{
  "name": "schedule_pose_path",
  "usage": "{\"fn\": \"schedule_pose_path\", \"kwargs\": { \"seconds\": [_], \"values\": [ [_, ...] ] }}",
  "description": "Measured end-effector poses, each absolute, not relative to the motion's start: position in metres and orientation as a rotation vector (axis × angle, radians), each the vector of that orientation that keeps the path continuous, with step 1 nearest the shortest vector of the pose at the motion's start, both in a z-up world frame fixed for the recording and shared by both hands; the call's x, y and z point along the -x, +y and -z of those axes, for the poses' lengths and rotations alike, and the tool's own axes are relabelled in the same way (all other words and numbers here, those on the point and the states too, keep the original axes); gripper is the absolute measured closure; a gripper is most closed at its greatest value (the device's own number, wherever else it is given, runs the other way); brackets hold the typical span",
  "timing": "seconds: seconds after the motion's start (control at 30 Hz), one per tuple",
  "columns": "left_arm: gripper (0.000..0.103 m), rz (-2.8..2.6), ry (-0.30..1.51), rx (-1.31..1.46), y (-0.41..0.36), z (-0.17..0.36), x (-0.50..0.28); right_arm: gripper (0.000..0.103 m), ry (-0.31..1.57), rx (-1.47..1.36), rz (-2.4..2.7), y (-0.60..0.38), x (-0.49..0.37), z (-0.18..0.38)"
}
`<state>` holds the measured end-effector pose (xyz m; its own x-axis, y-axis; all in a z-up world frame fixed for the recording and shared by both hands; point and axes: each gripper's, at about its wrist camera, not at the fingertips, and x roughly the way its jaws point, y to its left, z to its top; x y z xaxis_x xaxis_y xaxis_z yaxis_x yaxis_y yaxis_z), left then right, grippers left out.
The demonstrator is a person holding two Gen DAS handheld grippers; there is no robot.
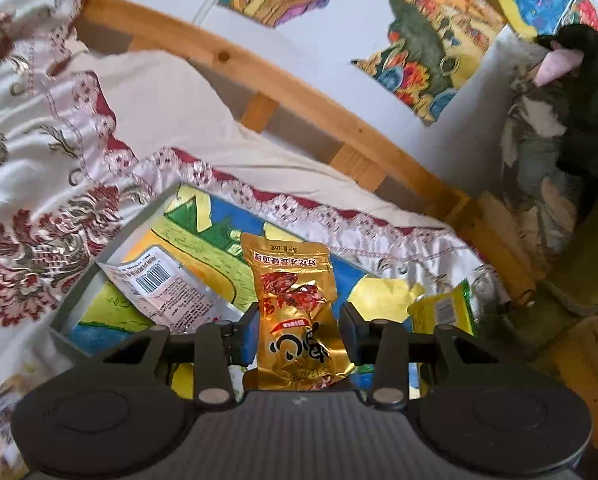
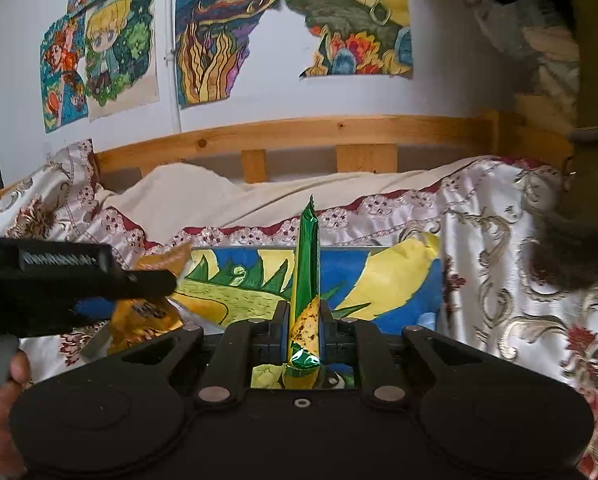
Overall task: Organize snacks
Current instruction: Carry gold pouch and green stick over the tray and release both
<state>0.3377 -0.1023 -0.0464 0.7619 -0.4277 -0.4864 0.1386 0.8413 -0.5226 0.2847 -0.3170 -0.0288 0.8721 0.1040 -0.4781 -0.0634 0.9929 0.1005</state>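
Left wrist view shows the left gripper (image 1: 299, 328) partly open, its two pads bracketing a gold foil snack packet (image 1: 297, 304); the left pad touches the packet's edge, whether the right pad presses it I cannot tell, yet the packet stands up between them as if grasped; red-and-white print and dark rounded characters cover its face, with a stamped date code near the bottom seam, too blurred to read; below it lies a shallow tray (image 1: 75, 304) lined with a bright painted sheet, resting on a floral bedspread (image 1: 39, 168); a white packet (image 1: 167, 288) with a barcode leans in the tray's left corner, fine print illegible; bare lining stays open toward the tray's far edge, where the wooden bed rail (image 1: 227, 56) runs close behind.

Right wrist view shows the right gripper (image 2: 304, 330) clenched on a thin green-and-yellow packet (image 2: 306, 280), held edge-on and upright over the tray's near edge; no wording is legible; the left gripper's body (image 2: 59, 280) crowds the tray's left side, a hand (image 2: 3, 420) gripping it; the tray's right half lies open.
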Motion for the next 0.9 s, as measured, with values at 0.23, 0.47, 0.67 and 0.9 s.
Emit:
{"fn": "schedule_pose_path", "kwargs": {
  "seconds": [0.23, 0.47, 0.67, 0.9],
  "values": [
    [0.059, 0.357, 0.751, 0.512, -0.103, 0.081, -0.364, 0.089, 0.590, -0.098, -0.081, -0.315, -0.310, 0.053],
    [0.059, 0.341, 0.757, 0.459, -0.109, 0.089, -0.369, 0.090, 0.634, -0.079, -0.044, -0.316, -0.312, 0.063],
    [0.058, 0.308, 0.773, 0.387, -0.116, 0.091, -0.371, 0.082, 0.643, -0.068, 0.004, -0.320, -0.313, 0.067],
    [0.029, 0.269, 0.782, 0.350, -0.119, 0.085, -0.370, 0.060, 0.639, -0.060, 0.043, -0.323, -0.311, 0.067]
  ]
}}
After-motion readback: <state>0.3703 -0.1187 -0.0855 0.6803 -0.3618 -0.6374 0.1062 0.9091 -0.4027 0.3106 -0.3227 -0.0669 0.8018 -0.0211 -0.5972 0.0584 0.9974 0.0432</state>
